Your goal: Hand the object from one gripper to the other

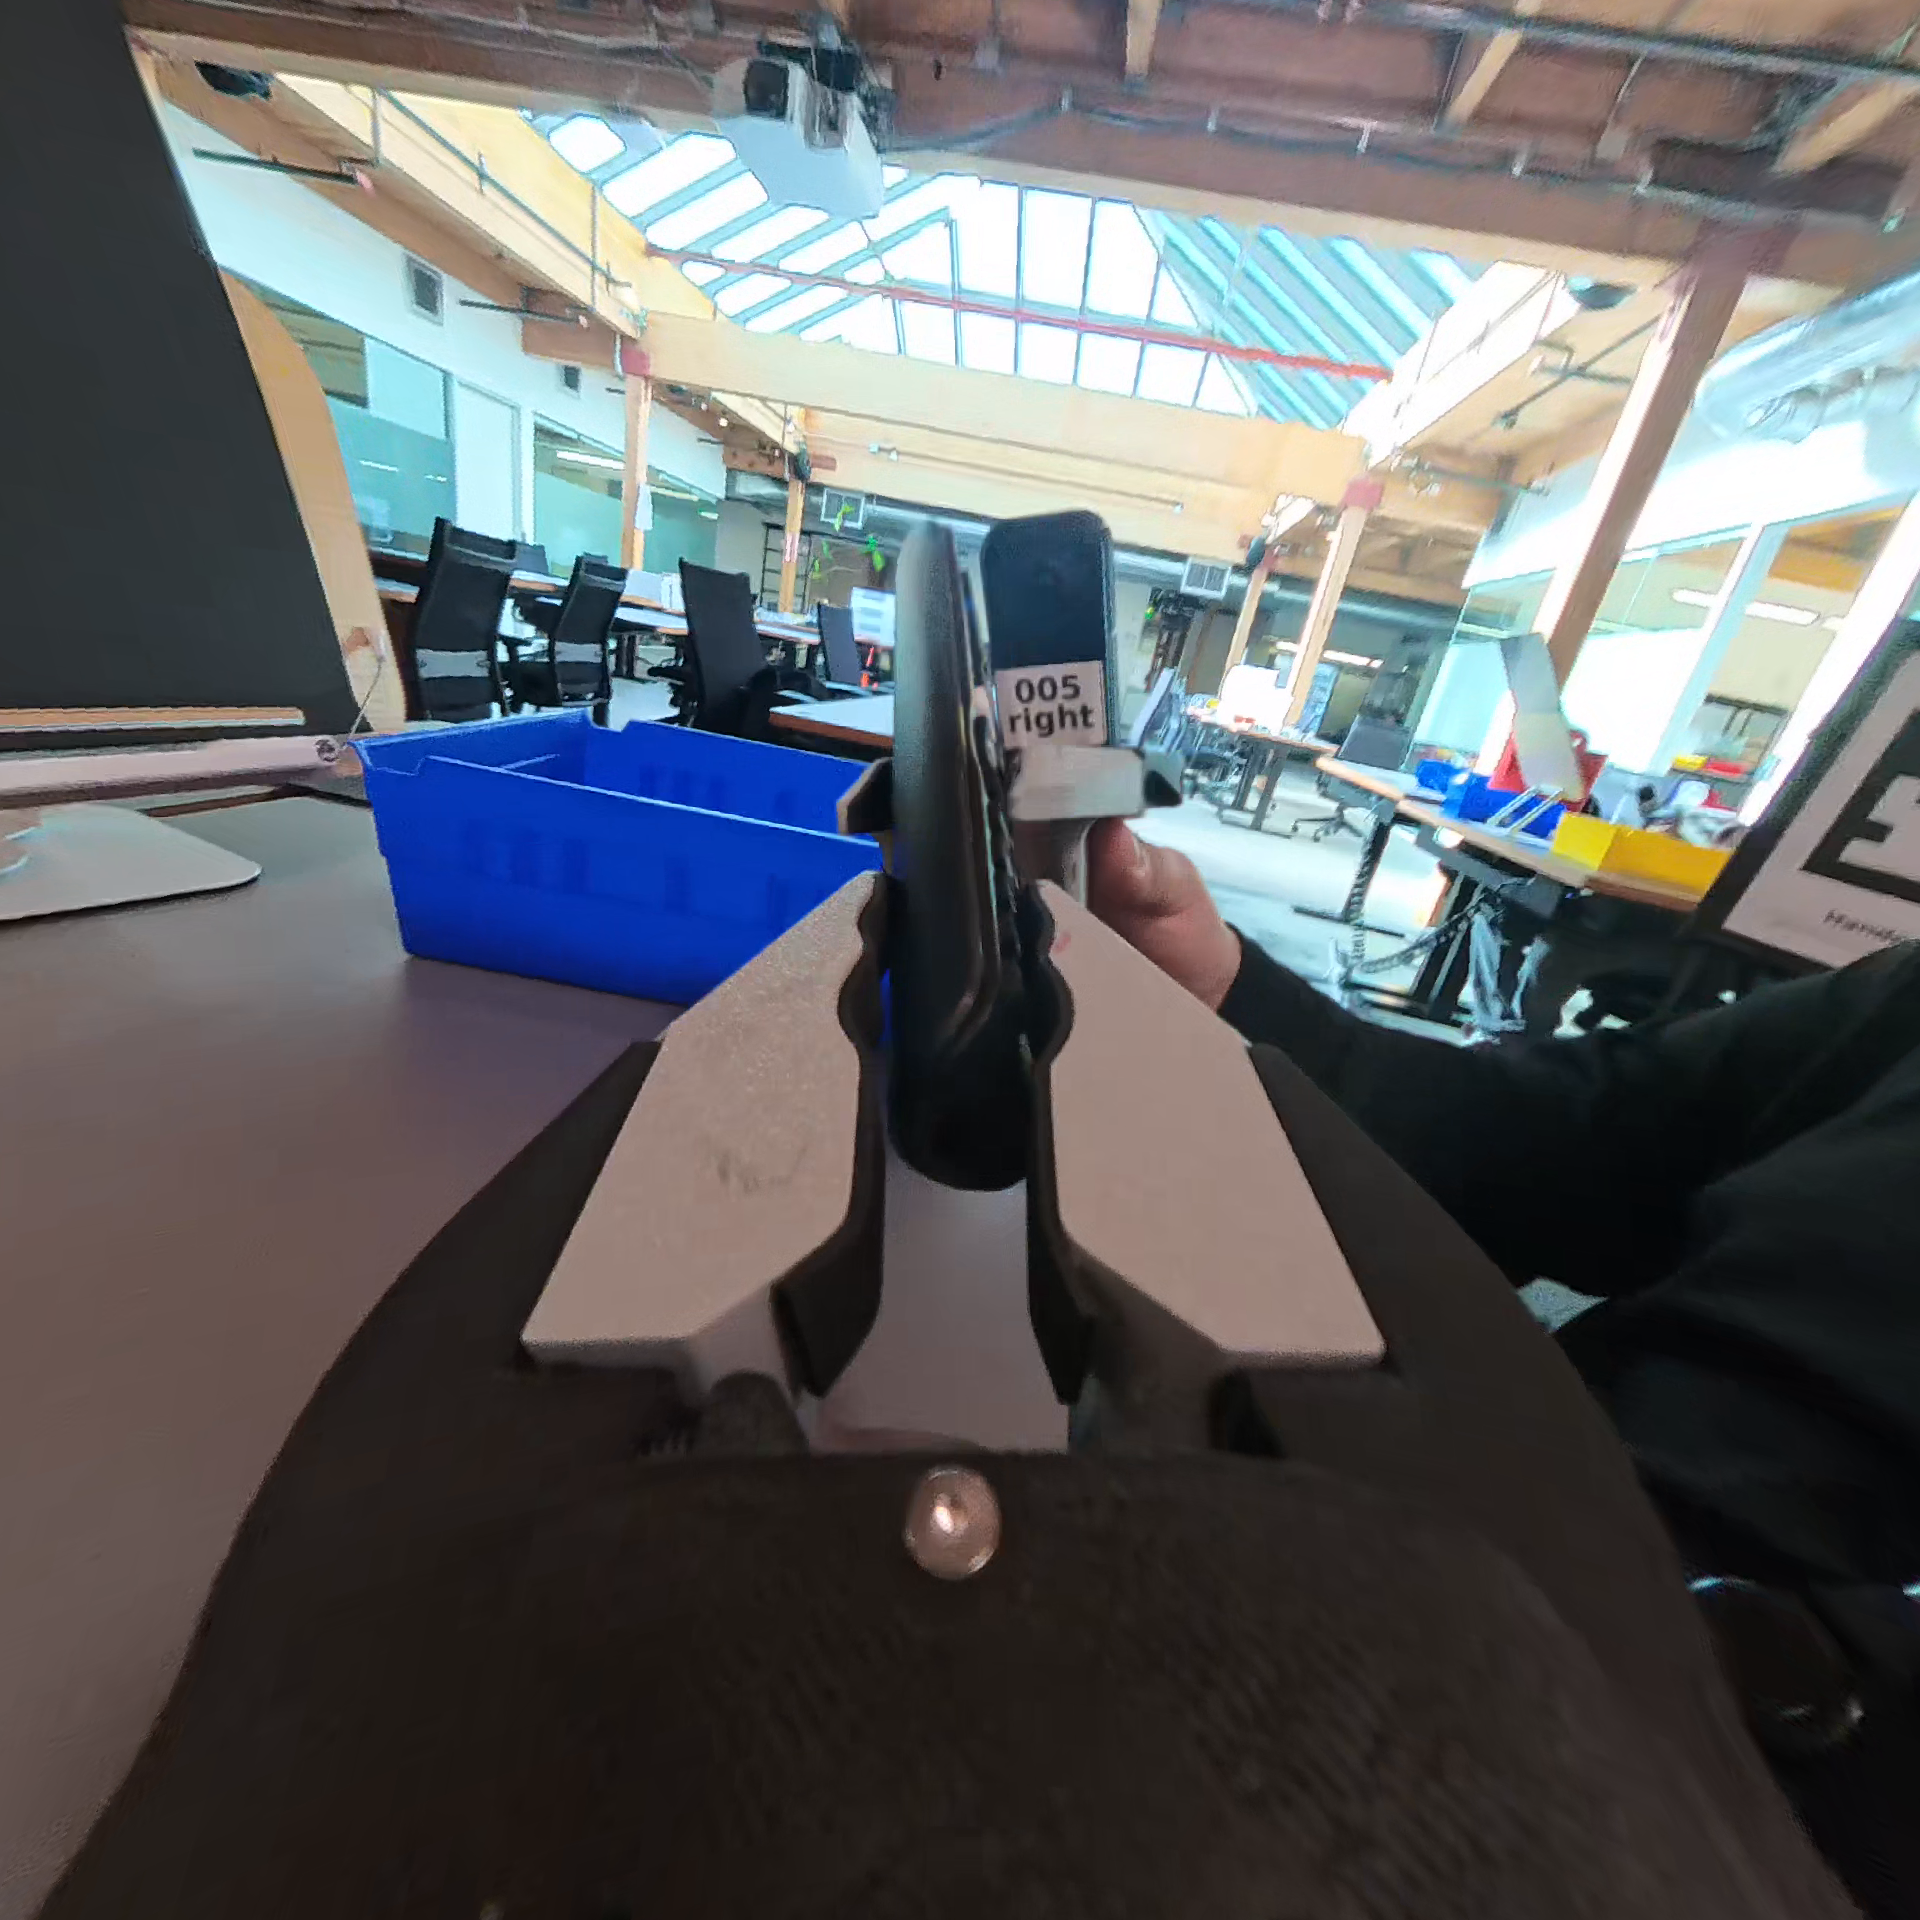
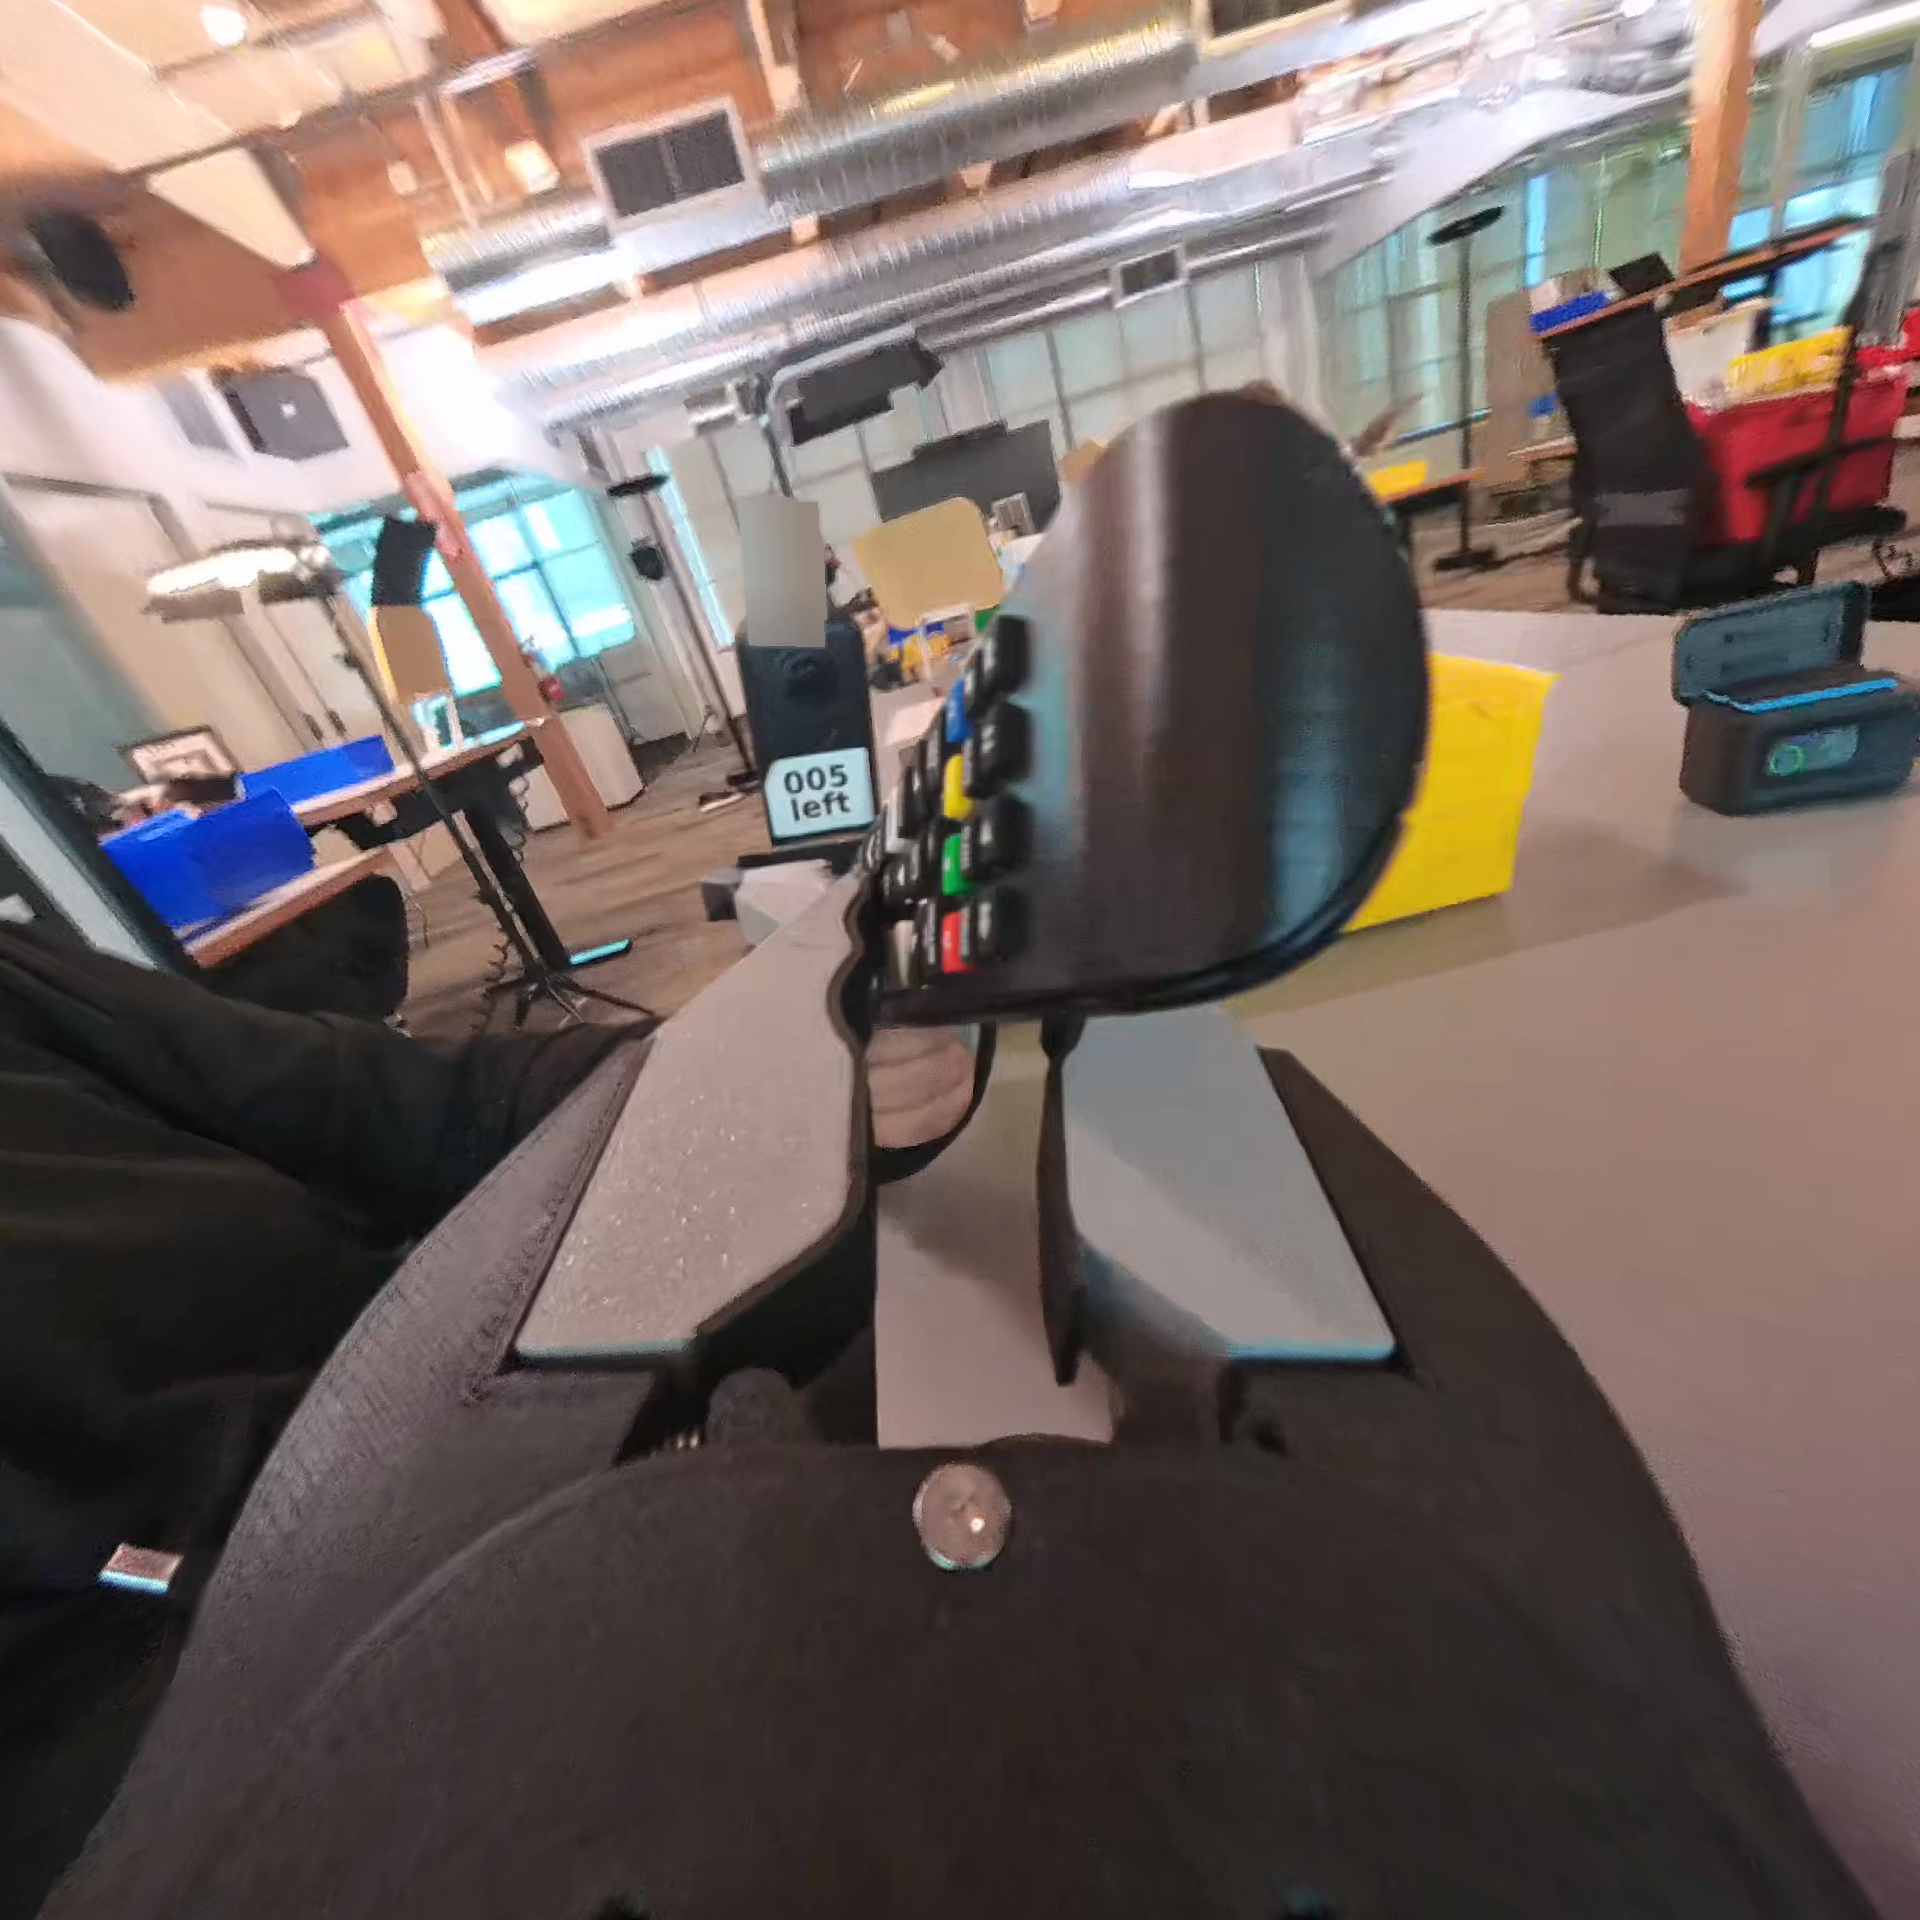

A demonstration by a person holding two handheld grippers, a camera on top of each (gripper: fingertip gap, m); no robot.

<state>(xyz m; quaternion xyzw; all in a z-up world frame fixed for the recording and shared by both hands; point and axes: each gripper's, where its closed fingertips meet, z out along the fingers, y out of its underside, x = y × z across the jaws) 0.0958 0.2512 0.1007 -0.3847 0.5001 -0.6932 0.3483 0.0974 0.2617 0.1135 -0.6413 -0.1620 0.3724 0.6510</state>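
Note:
A black remote control (image 1: 951, 831) with coloured buttons stands upright in the air above the table. My left gripper (image 1: 956, 925) is shut on its lower part. My right gripper (image 1: 987, 800) comes from the far side, and its fingers straddle the remote higher up. In the right wrist view the remote (image 2: 1195, 727) sits between the fingertips of my right gripper (image 2: 956, 987), button face to the left, pressed against the left finger (image 2: 727, 1122). The right finger is partly hidden behind the remote. A grey finger (image 2: 758, 894) of the left gripper shows beyond it.
A blue bin (image 1: 623, 831) stands on the dark table (image 1: 208, 1091), with a monitor foot (image 1: 104, 852) to its left. A yellow bin (image 2: 1475, 790) and a dark case (image 2: 1787, 717) stand on the table (image 2: 1610, 1091). A person's dark sleeves (image 1: 1558, 1091) are close by. My two grippers' fingertips are within a few centimetres of each other.

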